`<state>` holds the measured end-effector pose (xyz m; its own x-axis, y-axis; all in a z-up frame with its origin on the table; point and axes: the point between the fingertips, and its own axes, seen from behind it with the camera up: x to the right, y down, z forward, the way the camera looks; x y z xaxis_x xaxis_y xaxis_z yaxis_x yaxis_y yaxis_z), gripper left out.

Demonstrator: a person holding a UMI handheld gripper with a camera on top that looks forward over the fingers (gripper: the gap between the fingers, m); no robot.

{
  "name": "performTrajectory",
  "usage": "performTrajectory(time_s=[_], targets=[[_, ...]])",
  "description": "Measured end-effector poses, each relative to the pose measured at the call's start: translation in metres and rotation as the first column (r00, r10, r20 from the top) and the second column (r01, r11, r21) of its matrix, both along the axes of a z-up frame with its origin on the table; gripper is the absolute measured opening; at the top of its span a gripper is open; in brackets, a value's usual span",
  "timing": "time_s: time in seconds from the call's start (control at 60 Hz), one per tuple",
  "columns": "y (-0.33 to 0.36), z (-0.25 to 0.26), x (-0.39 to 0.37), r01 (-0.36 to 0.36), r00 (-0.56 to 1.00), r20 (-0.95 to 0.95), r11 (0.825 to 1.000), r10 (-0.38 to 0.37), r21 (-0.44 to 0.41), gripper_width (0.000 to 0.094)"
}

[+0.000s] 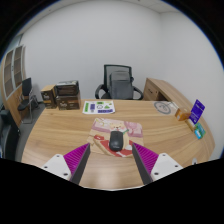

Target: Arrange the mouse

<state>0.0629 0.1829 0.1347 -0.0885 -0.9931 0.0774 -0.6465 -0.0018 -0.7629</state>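
Two pink pads show on the gripper (112, 158), which hangs over the near edge of the wooden worktop (60, 135). Its fingers are spread wide apart and hold nothing. A black mouse (117, 141) lies just ahead of them, in line with the gap, on a pink mouse mat (106, 126). Far back sit two dark boxes (60, 96); you cannot see what is inside. A black chair (118, 80) stands behind the worktop.
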Motion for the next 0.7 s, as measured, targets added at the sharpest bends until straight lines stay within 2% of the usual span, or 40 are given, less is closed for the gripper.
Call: performTrajectory(time_s=[0.15,0.35,0.567,0.7], targets=[[0.024,0.038,-0.087,-0.021,1.0,-0.005,1.0,0.021,0.009,0.087],[0.04,0.064,-0.174,-0.037,0.999,-0.019,0.999,0.037,0.005,0.0868],[0.047,0.076,-0.21,-0.018,1.0,0.001,1.0,0.018,0.007,0.0868],[0.051,0.083,-0.215,-0.035,0.999,0.022,0.999,0.035,-0.013,0.0869]])
